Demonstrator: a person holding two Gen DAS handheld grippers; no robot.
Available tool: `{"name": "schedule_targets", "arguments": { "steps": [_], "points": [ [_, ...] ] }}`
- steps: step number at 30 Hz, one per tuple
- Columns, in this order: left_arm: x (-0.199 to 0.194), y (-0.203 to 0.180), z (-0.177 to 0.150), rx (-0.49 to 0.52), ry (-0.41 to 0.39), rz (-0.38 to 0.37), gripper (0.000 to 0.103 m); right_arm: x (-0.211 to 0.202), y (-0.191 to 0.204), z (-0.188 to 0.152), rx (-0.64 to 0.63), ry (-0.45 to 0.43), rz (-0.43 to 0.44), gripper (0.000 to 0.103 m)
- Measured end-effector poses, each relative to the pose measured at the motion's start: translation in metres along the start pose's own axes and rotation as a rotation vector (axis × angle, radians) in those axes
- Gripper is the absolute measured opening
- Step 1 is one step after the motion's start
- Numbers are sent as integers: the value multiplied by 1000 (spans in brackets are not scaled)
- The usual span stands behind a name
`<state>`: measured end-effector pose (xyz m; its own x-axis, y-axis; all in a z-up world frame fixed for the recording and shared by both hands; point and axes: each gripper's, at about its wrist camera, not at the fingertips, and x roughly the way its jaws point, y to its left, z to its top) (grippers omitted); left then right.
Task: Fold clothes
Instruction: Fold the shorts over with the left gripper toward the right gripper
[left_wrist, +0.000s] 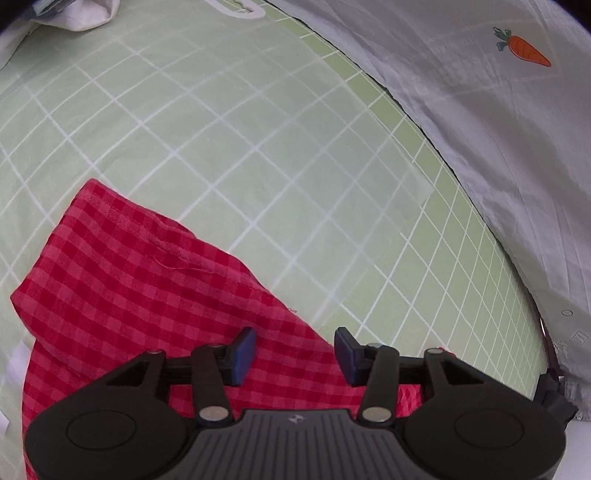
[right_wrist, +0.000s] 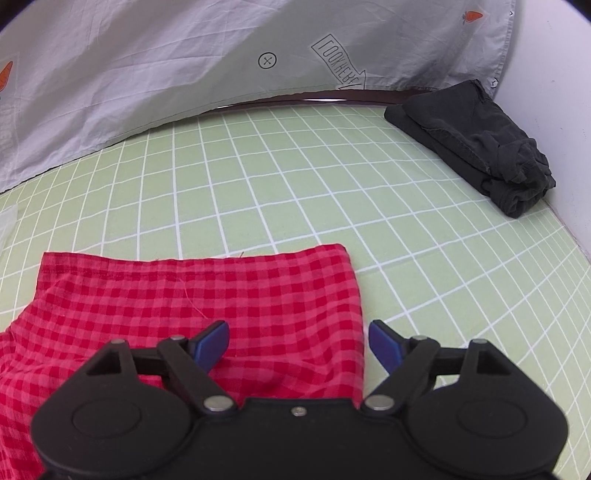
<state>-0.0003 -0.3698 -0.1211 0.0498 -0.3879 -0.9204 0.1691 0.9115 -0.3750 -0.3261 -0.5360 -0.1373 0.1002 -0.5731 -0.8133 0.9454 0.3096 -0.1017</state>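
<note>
Red checked cloth (right_wrist: 199, 295) lay beneath my right claw (right_wrist: 299, 347) and left claw (left_wrist: 295, 356) (both spread wide, gripping nothing) on the green grid sheet (right_wrist: 295, 177).

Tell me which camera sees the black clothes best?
The right wrist view. The folded black clothes lie whole and sharp at the far right of the green checked sheet, by the wall. The left wrist view doesn't show them at all.

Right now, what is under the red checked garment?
The red checked garment lies on the green grid sheet, which shows all around it. Whatever sits directly beneath the cloth is covered. Both open grippers, left and right, hover above it.
</note>
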Motion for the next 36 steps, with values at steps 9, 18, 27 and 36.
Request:
{"name": "schedule_targets", "arguments": {
  "steps": [9,18,27,36],
  "points": [
    [12,-23,6,31,9,132,59,12,2,-4,2,30,-12,83],
    [9,-21,-12,141,-49,216,37,9,1,-4,6,17,-18,83],
    [1,15,-11,82,-92,92,0,-4,-8,-7,39,-11,-10,83],
    [-33,39,-15,41,-86,1,1,-20,19,7,-1,-69,109,83]
  ]
}}
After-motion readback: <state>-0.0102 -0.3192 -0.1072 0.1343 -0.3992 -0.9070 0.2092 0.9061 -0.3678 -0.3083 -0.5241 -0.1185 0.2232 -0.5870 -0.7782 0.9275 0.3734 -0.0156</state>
